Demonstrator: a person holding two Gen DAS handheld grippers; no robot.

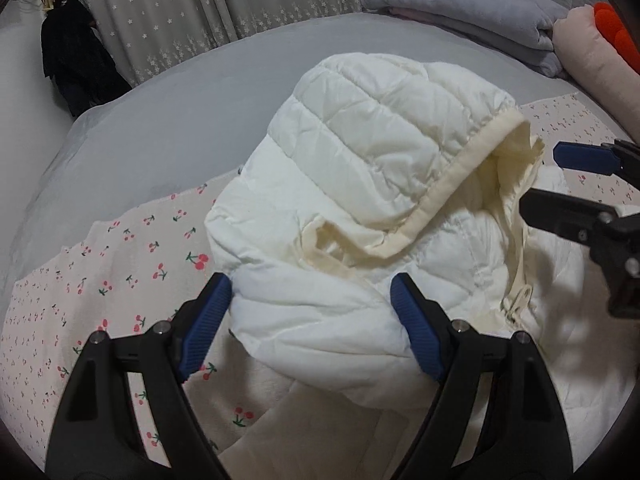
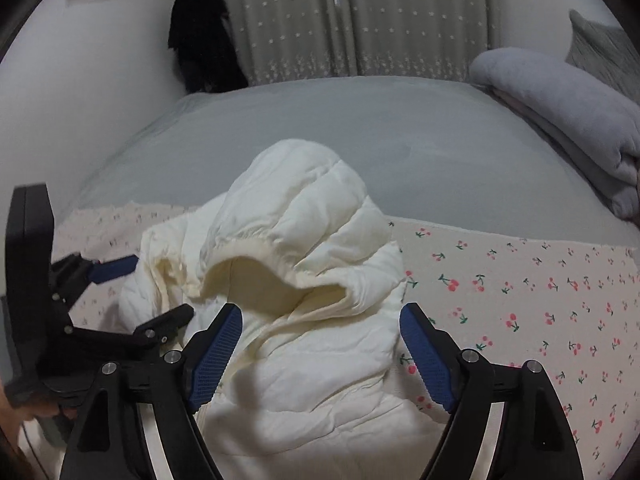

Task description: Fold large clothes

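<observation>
Bed with a grey sheet is filling both views, running back to star-patterned curtains and a white wall. A cherry-print cover is lying across the near part of the bed, its far edge meeting the bare grey sheet.

Folded grey blanket is sitting at the far right of the bed; a pale peach cushion with an orange piece on it is lying just beside it, seen only in the left wrist view. A dark garment is hanging by the wall left of the curtains.

White quilted hooded jacket is lying bunched on the cherry-print cover, near centre of the bed's front half. Hood is puffing upward, cream lining and trim showing at its opening. The hood's far side is reaching over onto the grey sheet.

Left gripper is standing with jaws wide apart, blue pads either side of a padded fold of the jacket at its near left end; pads are looking close to the fabric but not clamping it. Released.

Right gripper is likewise spread wide, pads flanking the jacket's near right part below the hood opening, nothing pinched. Released.

Each gripper is showing at the edge of the other's view, both beside the jacket.
</observation>
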